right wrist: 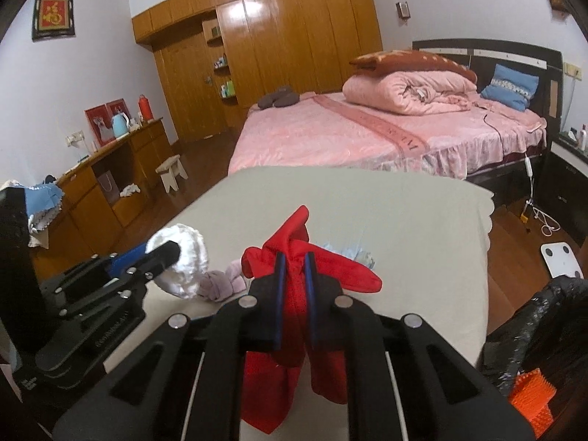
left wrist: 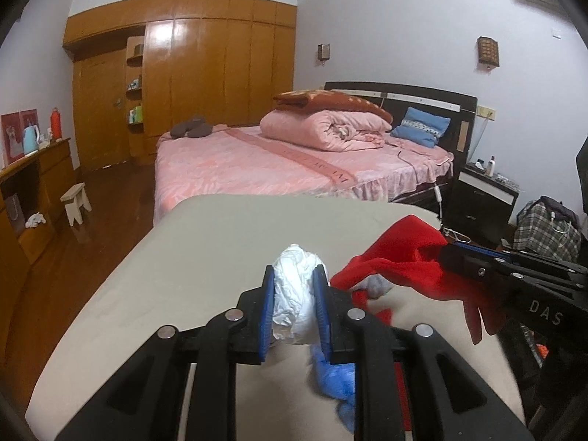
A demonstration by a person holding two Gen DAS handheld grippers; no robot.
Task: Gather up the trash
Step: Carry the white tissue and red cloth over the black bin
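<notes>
My left gripper (left wrist: 295, 275) is shut on a crumpled white paper wad (left wrist: 294, 301), held above the beige table (left wrist: 205, 257). In the right wrist view the left gripper (right wrist: 169, 253) shows at the left with the white wad (right wrist: 183, 261). My right gripper (right wrist: 294, 261) is shut on a red cloth glove (right wrist: 294, 294), lifted off the table (right wrist: 404, 239). The red glove (left wrist: 404, 264) also shows in the left wrist view, gripped by the right gripper (left wrist: 446, 251). A blue crumpled piece (left wrist: 338, 378) and a small lilac-grey cloth (right wrist: 222, 283) lie on the table below.
A black trash bag (right wrist: 544, 316) stands at the table's right, with an orange spiky item (right wrist: 533, 397) near it. A light blue crumpled piece (right wrist: 349, 251) lies behind the red glove. A pink bed (left wrist: 275, 161), wooden wardrobe (left wrist: 205, 73), low cabinet (right wrist: 110, 183) and small stool (left wrist: 75, 202) lie beyond.
</notes>
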